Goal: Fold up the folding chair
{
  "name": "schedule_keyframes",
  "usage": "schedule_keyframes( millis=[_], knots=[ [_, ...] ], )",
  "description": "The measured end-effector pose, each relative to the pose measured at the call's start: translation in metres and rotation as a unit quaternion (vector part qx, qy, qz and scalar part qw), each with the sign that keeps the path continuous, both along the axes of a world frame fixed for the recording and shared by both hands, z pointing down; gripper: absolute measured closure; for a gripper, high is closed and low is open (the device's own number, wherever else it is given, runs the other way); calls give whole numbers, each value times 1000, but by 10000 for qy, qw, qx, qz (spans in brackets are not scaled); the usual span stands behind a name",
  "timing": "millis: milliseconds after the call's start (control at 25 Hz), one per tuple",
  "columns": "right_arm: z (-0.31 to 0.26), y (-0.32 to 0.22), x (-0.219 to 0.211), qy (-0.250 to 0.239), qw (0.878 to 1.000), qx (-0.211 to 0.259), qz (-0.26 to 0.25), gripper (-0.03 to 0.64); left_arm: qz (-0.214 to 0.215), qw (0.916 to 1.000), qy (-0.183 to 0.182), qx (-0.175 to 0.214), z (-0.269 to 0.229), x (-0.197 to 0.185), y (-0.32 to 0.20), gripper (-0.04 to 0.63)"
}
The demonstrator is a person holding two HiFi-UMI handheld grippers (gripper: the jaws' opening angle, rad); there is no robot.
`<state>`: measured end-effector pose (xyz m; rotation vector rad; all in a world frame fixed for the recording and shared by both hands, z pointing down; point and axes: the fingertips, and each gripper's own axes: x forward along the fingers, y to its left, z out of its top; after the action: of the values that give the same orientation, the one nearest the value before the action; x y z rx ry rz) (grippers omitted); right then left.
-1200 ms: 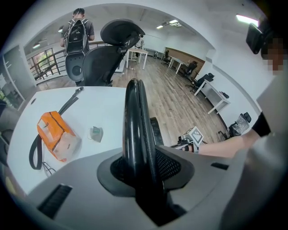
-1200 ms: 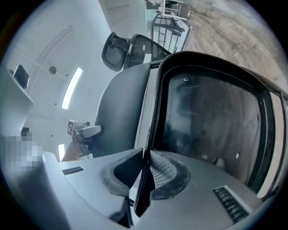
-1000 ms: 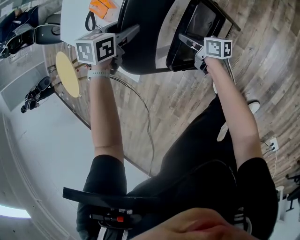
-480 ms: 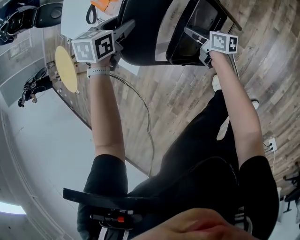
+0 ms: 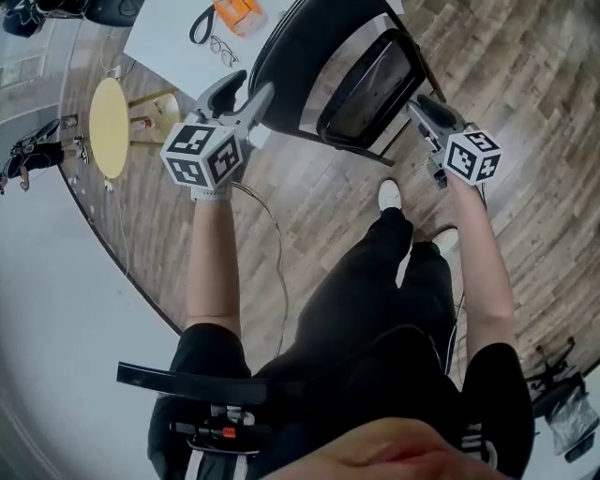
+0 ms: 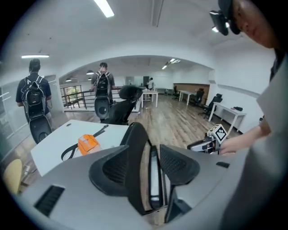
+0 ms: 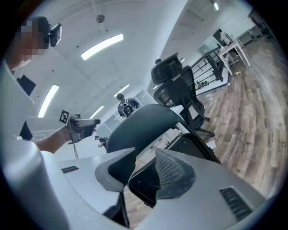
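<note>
The black folding chair (image 5: 309,56) stands on the wood floor in front of me, its backrest and seat (image 5: 367,89) drawn close together. My left gripper (image 5: 246,94) holds the chair's left edge. In the left gripper view (image 6: 148,173) the backrest (image 6: 135,157) lies against the left pad and the metal seat frame (image 6: 154,179) against the right pad. My right gripper (image 5: 424,111) is at the chair's right side. Its jaws (image 7: 144,173) are opening, and a corner of the black seat (image 7: 145,184) sits loosely between them.
A white table (image 5: 178,42) at the far left carries an orange object (image 5: 234,11), glasses and a black strap. A round yellow stool (image 5: 110,127) stands beside it. A cable (image 5: 272,234) runs over the floor. An office chair (image 7: 180,85) and people with backpacks (image 6: 33,96) stand farther off.
Both grippers have risen and swung with the chair, and more of the chair now shows. The right gripper has rolled and its jaws have spread off the seat edge.
</note>
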<state>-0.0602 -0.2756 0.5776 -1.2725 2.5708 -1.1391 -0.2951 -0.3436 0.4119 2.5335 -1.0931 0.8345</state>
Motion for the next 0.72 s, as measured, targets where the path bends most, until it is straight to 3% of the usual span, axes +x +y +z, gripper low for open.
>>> schedule_keyframes(
  millis=[160,240,280,360,520,720],
  knots=[
    [-66,67,8,385,9970,538,-412,479,567,9961,567,370,-27,48,84,441],
    [-102,103,7,619,9919,892,-662,508,730,9919,784,687,-48,70,127,558],
    [-122,119,9,735,9884,1121,-720,536,777,9896,892,819,-59,81,145,577],
    [-168,148,12,931,9789,1657,-753,600,857,9852,1179,906,-78,105,181,591],
    [-250,211,6,1061,9618,2374,-862,607,1051,9761,1707,840,-106,147,260,591],
    [-317,274,-1,1229,9446,2780,-1236,609,1252,9691,1742,1219,-131,182,335,591]
  ],
)
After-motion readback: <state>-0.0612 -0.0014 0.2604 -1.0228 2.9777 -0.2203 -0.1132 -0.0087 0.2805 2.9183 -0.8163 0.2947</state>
